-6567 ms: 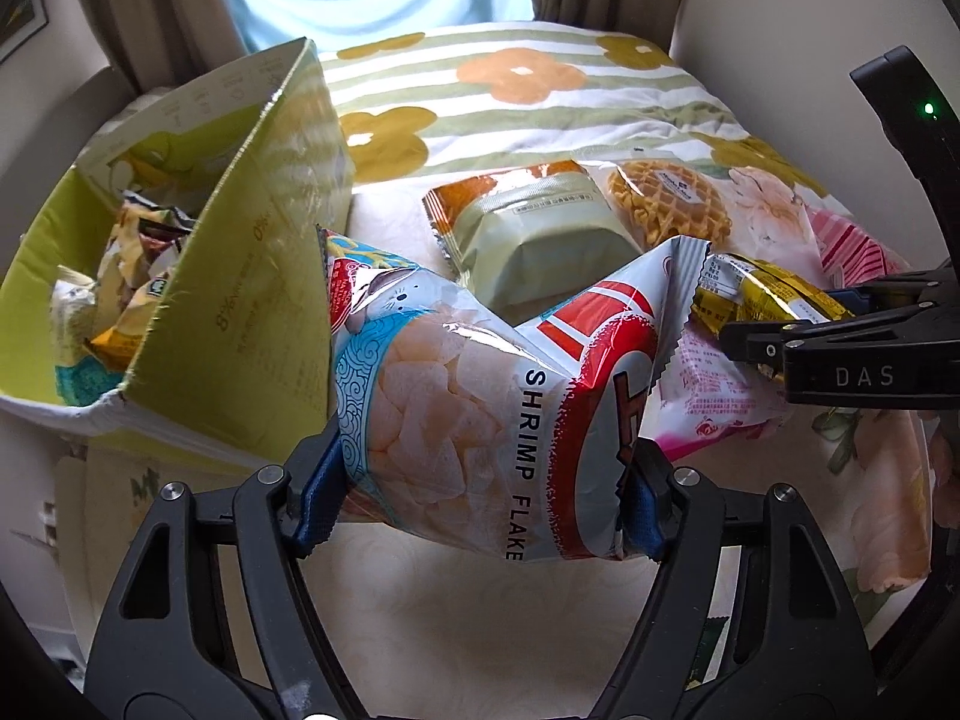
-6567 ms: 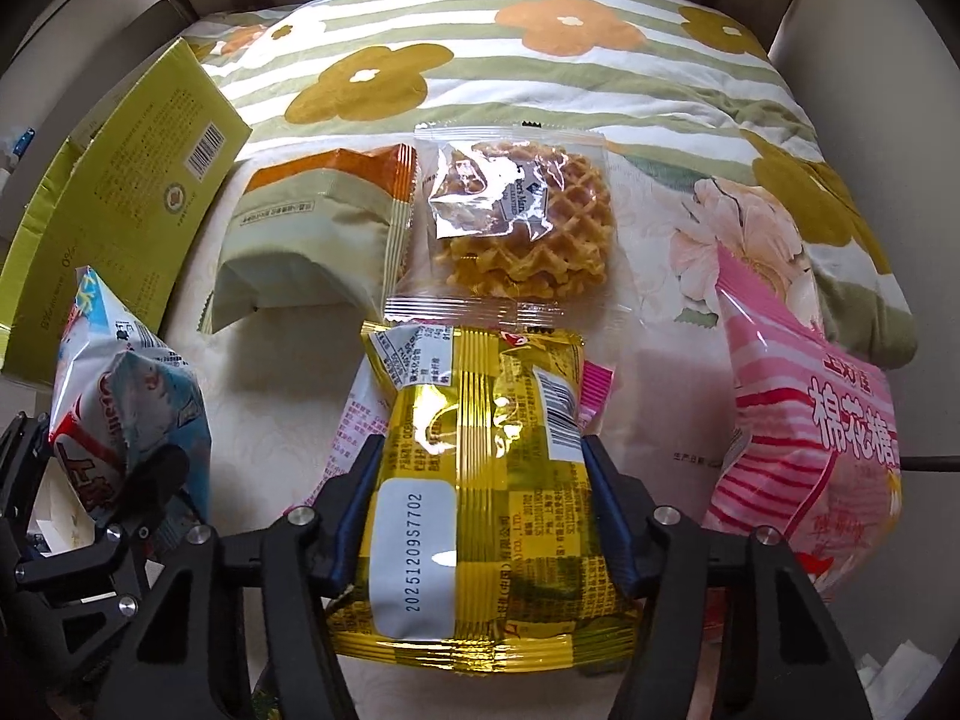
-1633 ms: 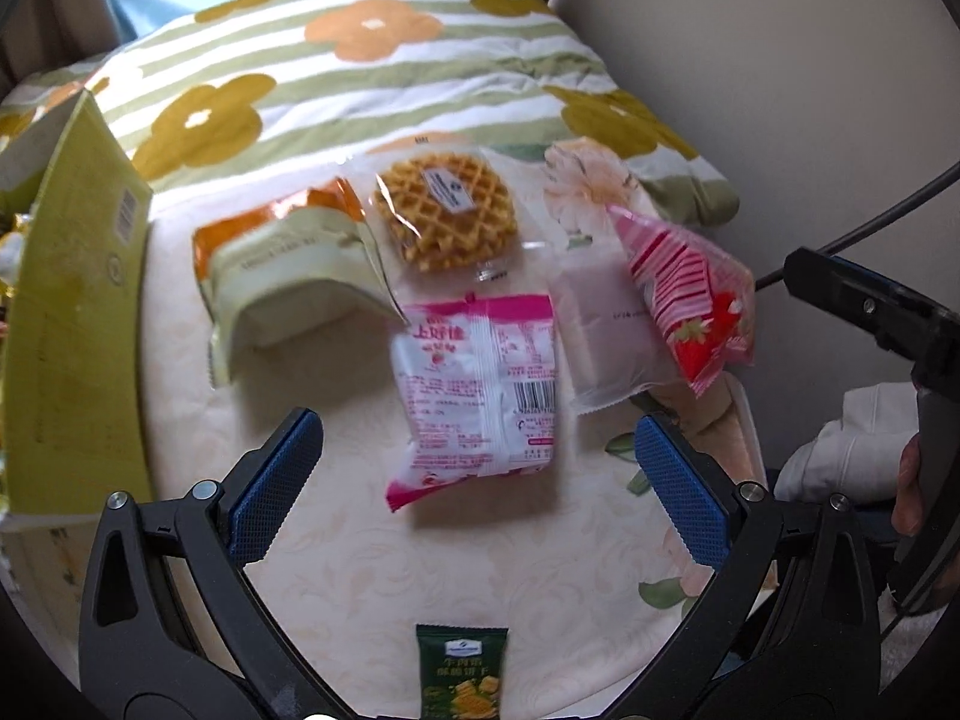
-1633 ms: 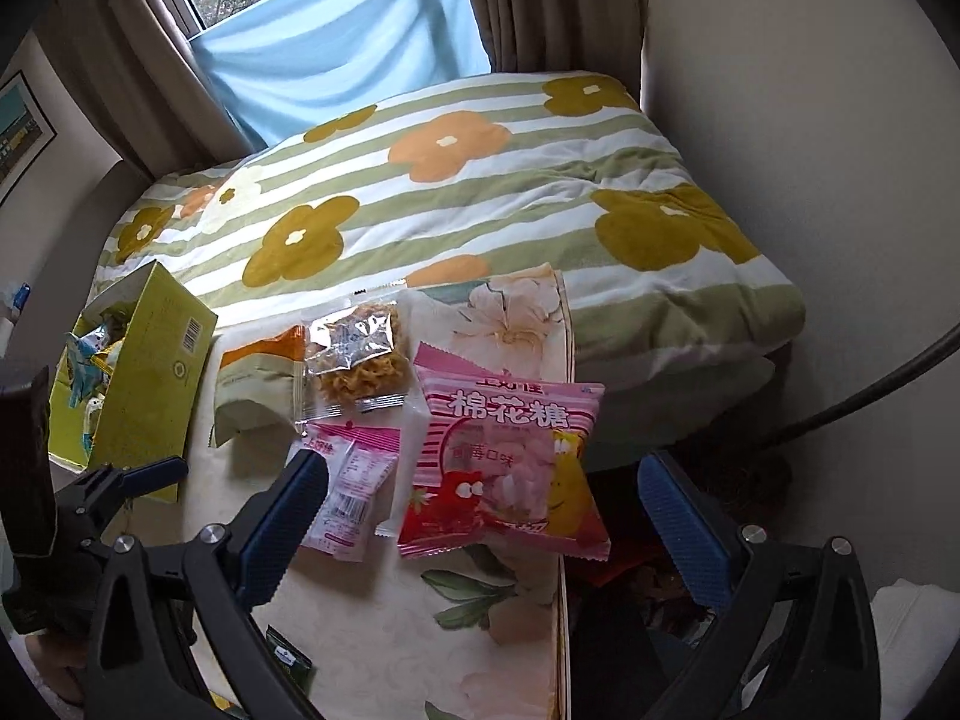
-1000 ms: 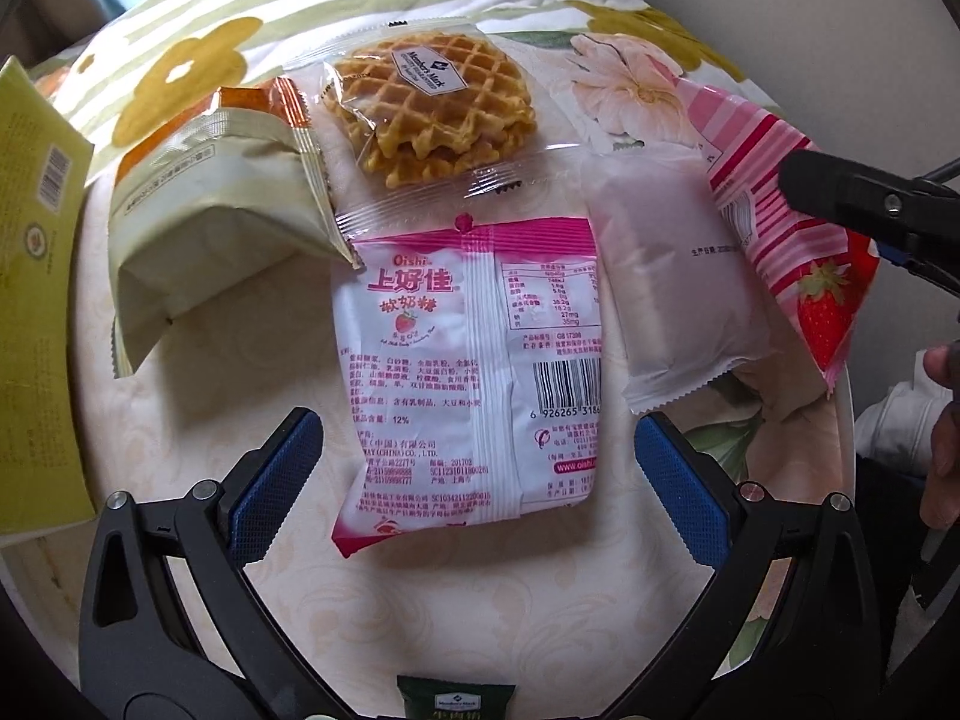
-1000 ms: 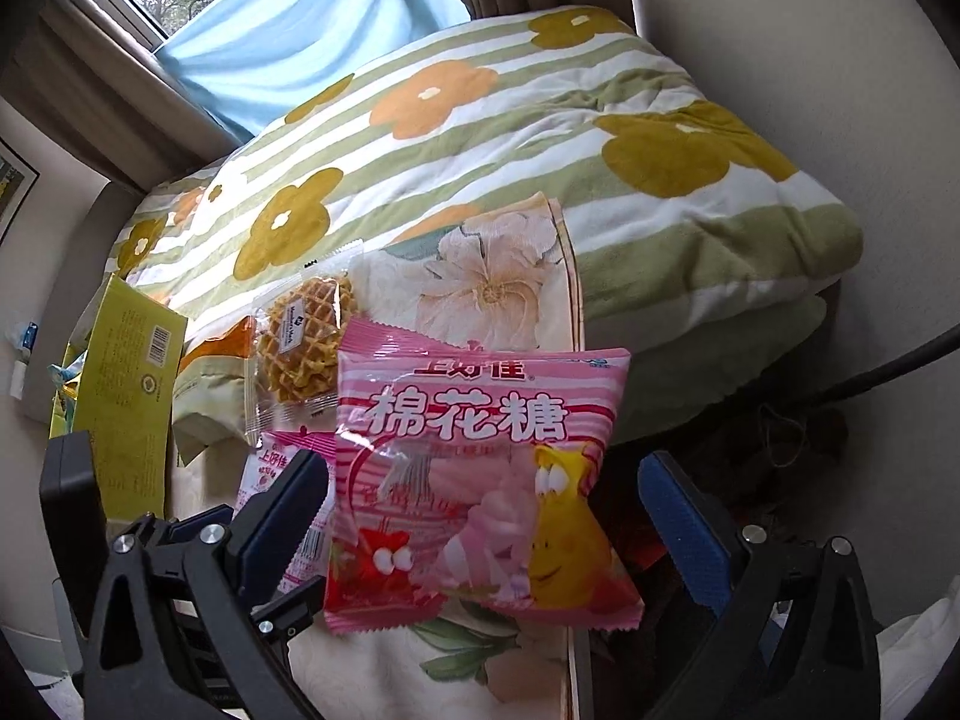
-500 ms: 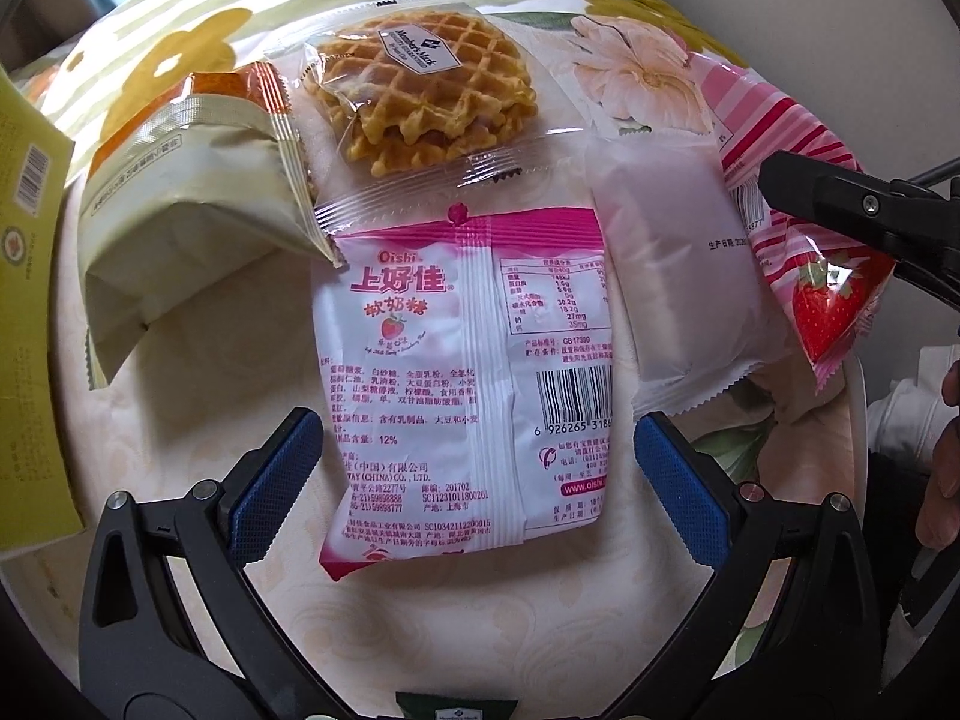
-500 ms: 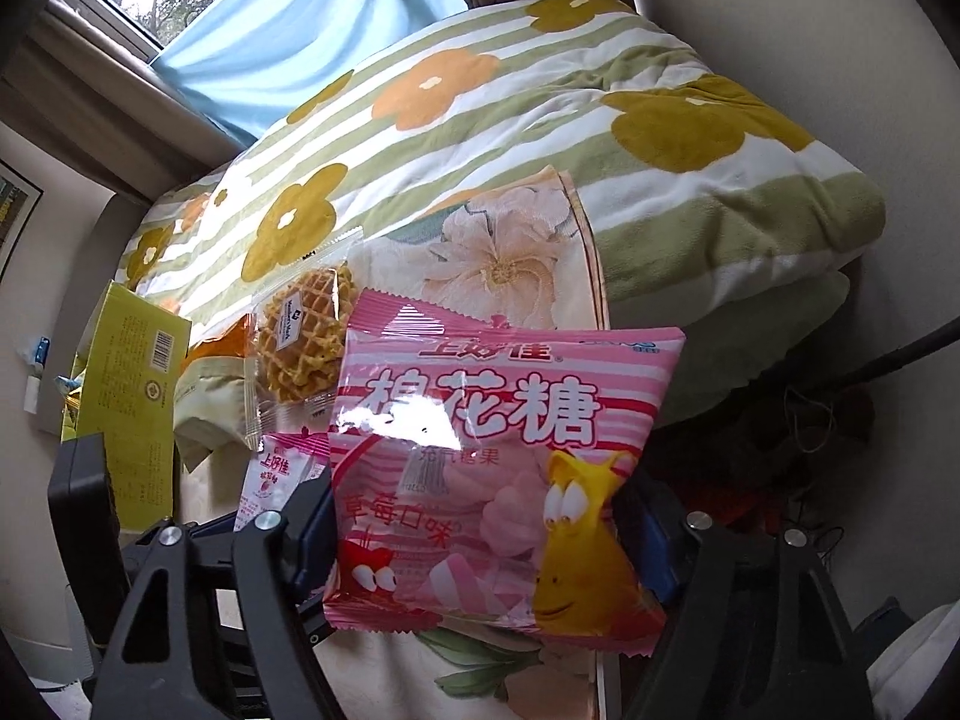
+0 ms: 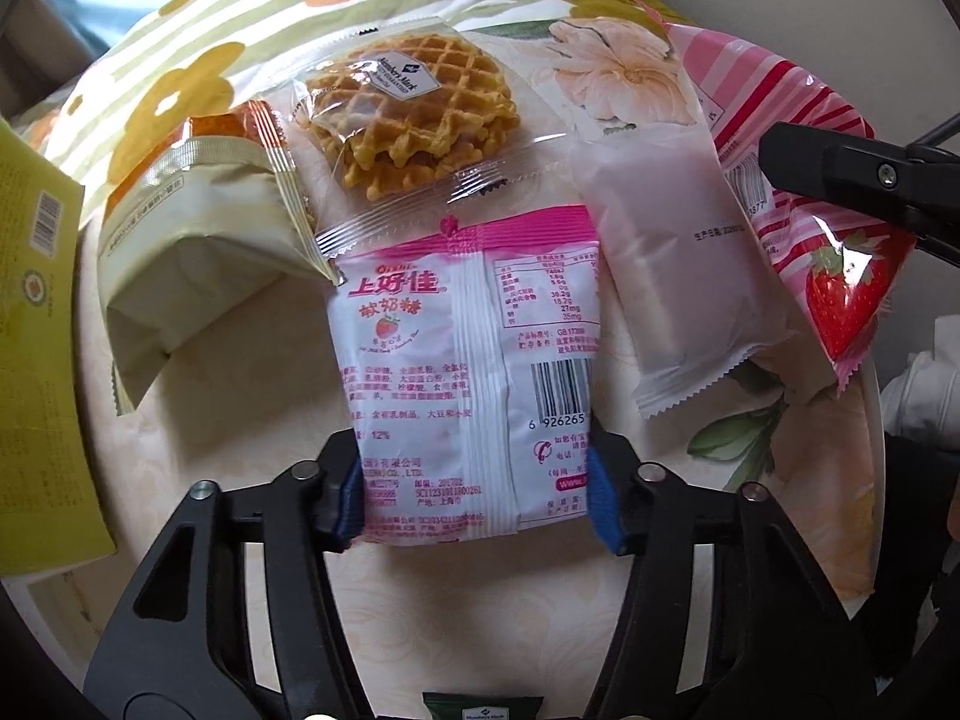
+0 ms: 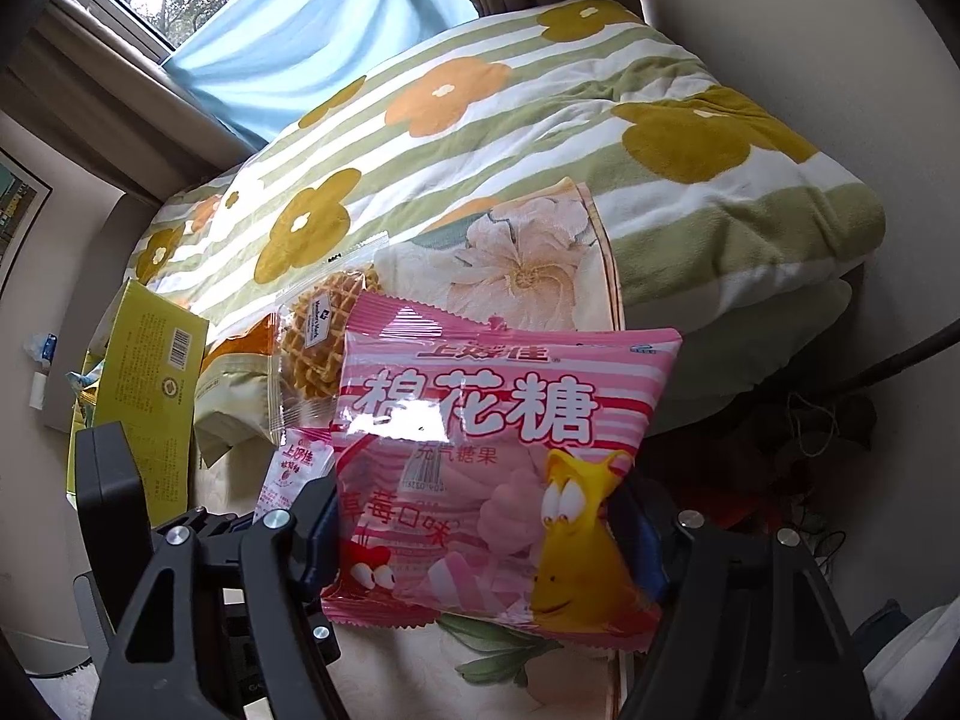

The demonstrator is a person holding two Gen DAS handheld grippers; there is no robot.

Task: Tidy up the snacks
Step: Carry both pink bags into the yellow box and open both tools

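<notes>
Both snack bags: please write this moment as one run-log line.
left hand-held gripper: just closed on white-pink candy bag | right hand-held gripper: shut on pink marshmallow bag | yellow box: beside

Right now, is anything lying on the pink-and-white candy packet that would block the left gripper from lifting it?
Yes: the waffle pack overlaps its top edge. The left gripper has just closed on the candy packet at its lower end.

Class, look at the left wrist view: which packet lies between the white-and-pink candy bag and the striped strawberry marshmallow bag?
A plain pale pink packet lies between them, shown in the left wrist view.
</notes>
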